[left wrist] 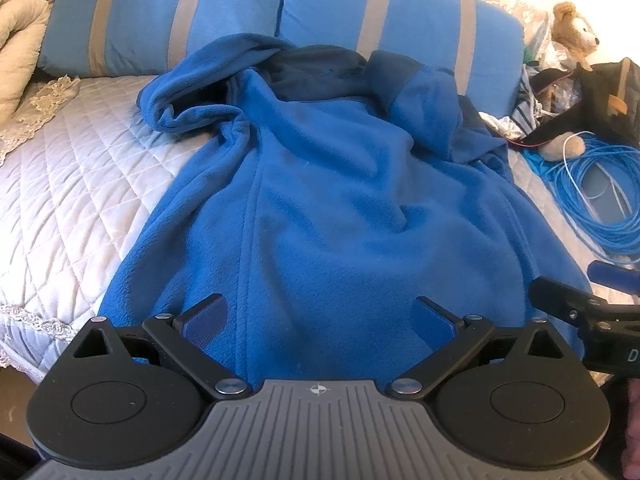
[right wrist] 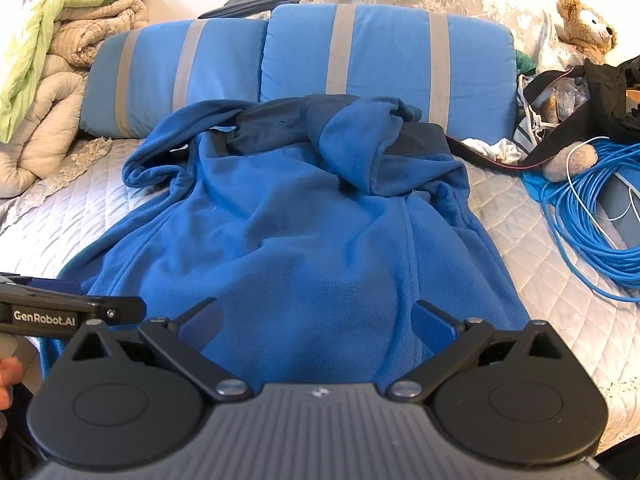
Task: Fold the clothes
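Note:
A blue fleece jacket (left wrist: 320, 208) (right wrist: 296, 232) lies lengthwise on a white quilted bed (left wrist: 72, 200) (right wrist: 560, 280), its dark grey collar toward the pillows and its sleeves bunched up near the top. My left gripper (left wrist: 318, 320) hovers open over the jacket's near hem, with nothing between its blue pads. My right gripper (right wrist: 318, 322) is open too, over the hem a little to the right. Each gripper shows at the edge of the other's view, the right one as a black finger (left wrist: 568, 304), the left one likewise (right wrist: 80, 308).
Two blue pillows with grey stripes (left wrist: 200, 12) (right wrist: 384, 52) lean at the head of the bed. A coil of blue cable (left wrist: 600, 200) (right wrist: 592, 216), a black bag (right wrist: 608, 92) and a teddy bear (right wrist: 588, 24) crowd the right side. Folded blankets (right wrist: 48, 72) pile at the left.

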